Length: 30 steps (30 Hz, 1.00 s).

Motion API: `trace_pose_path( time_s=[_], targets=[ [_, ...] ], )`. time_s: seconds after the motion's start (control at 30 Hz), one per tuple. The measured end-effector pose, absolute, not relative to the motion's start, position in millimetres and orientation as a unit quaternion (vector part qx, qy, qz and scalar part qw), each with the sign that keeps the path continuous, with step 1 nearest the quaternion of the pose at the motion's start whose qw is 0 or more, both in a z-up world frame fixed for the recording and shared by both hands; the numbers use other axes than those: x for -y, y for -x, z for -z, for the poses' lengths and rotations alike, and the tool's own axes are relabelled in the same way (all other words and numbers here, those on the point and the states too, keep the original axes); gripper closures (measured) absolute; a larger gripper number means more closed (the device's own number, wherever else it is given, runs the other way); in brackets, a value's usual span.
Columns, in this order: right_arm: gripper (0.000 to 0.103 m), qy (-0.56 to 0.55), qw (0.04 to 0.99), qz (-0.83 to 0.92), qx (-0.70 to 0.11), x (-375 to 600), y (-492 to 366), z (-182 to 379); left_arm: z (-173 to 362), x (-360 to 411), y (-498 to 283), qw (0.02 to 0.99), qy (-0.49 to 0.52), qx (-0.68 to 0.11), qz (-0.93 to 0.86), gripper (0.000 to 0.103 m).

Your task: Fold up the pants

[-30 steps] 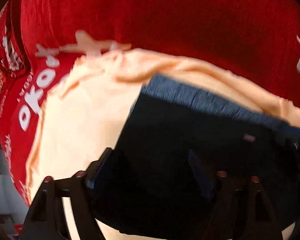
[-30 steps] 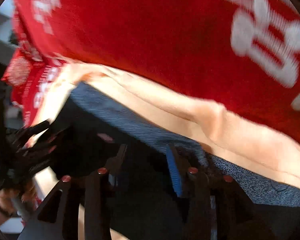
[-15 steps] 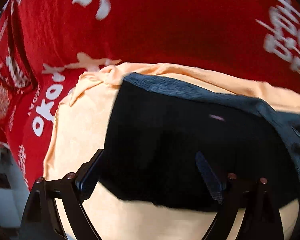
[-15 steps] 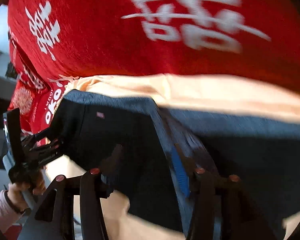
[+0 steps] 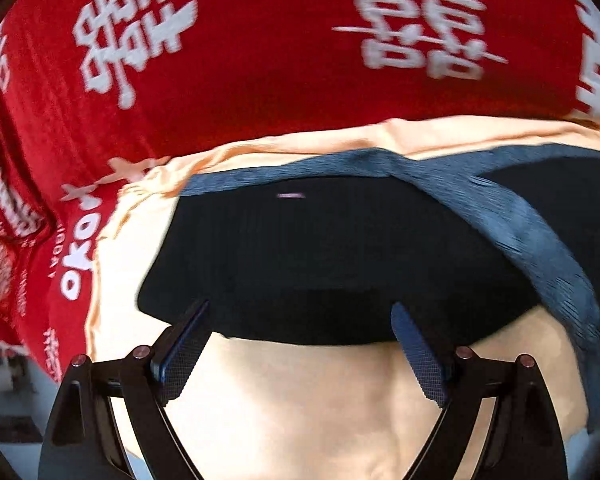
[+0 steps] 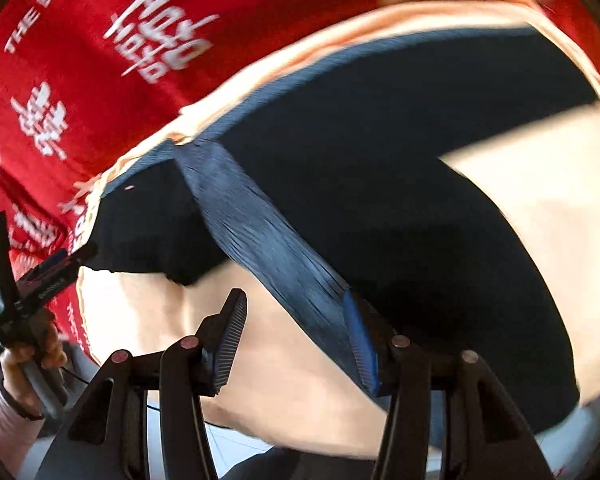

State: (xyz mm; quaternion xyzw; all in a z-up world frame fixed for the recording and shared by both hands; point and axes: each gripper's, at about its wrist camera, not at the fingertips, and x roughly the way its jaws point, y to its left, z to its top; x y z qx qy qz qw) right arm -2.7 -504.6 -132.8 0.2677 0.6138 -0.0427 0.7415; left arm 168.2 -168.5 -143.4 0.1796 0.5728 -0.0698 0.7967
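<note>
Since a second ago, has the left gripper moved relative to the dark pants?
Yes. The left gripper has backed off the dark pants toward their near edge, over the peach cloth; its jaws are open and empty.

Each wrist camera looked steeply down past its fingers, close above; both views shared the pants (image 5: 340, 256) (image 6: 400, 184) beyond the fingertips.

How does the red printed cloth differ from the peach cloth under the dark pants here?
The red cloth with white lettering is printed; the plain peach cloth is unmarked. The dark pants with a grey-blue waistband lie on the peach cloth and nowhere touch the red cloth. The peach cloth overlaps the red cloth. Both are spread out as soft underlays.
</note>
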Motion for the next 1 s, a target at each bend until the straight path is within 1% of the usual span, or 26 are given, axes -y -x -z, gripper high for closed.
trace_pose_path(
  time_s=[0.27,0.43,0.6,0.77,0.87,1.0],
  targets=[
    [0.049,-0.31,0.738,0.132,-0.584,523,126,138,152,239,-100,0.768,-0.169,-0.591,0.181,0.012],
    [0.049,-0.33,0.722,0.17,-0.584,532,181,152,152,280,-64,0.732,-0.12,-0.622,0.25,0.012],
    [0.049,-0.318,0.715,0.183,-0.595,545,207,166,172,330,-47,0.71,-0.128,-0.63,0.287,0.012],
    [0.049,-0.339,0.707,0.169,-0.598,563,225,184,199,358,-40,0.69,-0.126,-0.652,0.288,0.012],
    [0.049,-0.347,0.711,0.141,-0.595,571,226,193,208,367,-36,0.685,-0.118,-0.661,0.283,0.012],
    [0.051,-0.355,0.731,0.078,-0.577,574,222,190,217,379,-32,0.677,-0.104,-0.671,0.283,0.012]
  ],
)
